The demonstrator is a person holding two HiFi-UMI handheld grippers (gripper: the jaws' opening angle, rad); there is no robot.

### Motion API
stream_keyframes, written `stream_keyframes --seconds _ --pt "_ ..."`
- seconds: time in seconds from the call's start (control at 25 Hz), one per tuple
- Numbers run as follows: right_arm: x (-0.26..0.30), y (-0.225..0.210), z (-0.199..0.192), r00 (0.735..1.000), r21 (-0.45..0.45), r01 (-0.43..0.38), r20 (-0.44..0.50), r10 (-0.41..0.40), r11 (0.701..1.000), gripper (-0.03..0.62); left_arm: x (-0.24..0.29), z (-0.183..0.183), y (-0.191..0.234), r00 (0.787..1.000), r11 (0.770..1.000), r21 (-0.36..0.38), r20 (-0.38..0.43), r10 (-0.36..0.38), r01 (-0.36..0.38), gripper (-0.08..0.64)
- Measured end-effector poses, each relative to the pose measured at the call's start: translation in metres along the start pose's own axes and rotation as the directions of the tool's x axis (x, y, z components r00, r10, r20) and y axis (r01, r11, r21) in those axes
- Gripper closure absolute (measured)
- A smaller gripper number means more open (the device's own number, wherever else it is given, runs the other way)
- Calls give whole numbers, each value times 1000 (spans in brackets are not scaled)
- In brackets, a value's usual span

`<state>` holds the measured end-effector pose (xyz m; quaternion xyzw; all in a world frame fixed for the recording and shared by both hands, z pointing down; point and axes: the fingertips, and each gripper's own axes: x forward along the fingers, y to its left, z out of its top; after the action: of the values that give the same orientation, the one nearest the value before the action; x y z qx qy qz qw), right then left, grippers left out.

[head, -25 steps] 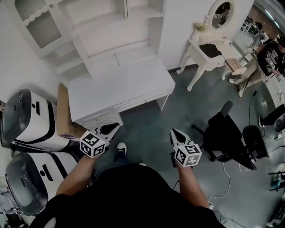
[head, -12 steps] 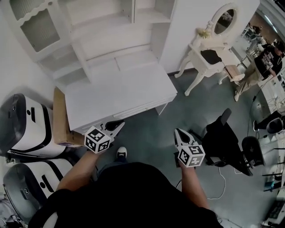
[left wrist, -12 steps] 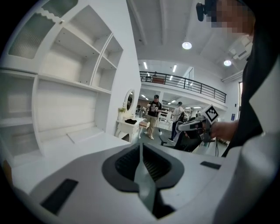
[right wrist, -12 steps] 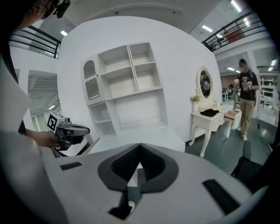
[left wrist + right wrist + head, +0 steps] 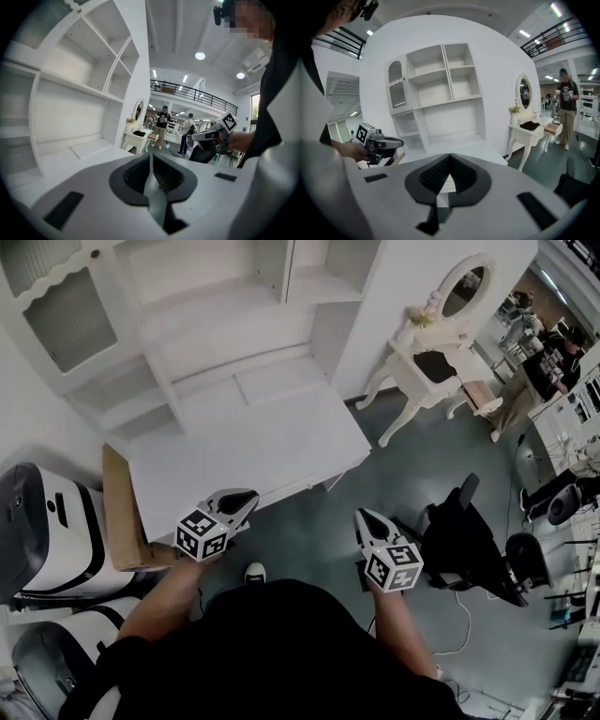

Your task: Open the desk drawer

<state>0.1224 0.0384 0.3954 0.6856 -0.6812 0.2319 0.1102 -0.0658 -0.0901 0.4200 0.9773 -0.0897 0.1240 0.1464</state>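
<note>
A white desk [image 5: 253,442] with a shelf hutch stands ahead of me in the head view. Its drawer front [image 5: 309,480] shows only as a narrow white strip under the top's near edge. My left gripper [image 5: 247,497] hovers at that near edge, left of the strip, jaws shut and empty. My right gripper [image 5: 360,516] hangs over the grey floor to the right of the desk, also shut and empty. In the left gripper view the left gripper [image 5: 151,157] points along the desk top [image 5: 79,157]. In the right gripper view the right gripper [image 5: 450,157] faces the hutch [image 5: 440,89].
A cardboard box [image 5: 117,512] leans at the desk's left side beside white and black machines [image 5: 42,521]. A white vanity table with an oval mirror [image 5: 427,357] stands at the right rear. A black office chair [image 5: 469,535] is close on my right. People [image 5: 539,371] stand far right.
Both grippers have moved forward towards the desk, the left one reaching its near edge. Their jaws stayed shut. The desk sits closer under the head view.
</note>
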Motion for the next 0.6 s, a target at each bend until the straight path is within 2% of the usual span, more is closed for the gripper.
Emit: stream_keyframes --seconds 0.28,0.6 --pt "32 13 7 999 12 28 -17 -28 1000 591 -3 5 37 999 999 8 -5 -35 35 531" --pt "68 26 23 1000 -1 -1 -30 1 1000 591 -20 7 80 1000 1000 -24 13 17 -17 531"
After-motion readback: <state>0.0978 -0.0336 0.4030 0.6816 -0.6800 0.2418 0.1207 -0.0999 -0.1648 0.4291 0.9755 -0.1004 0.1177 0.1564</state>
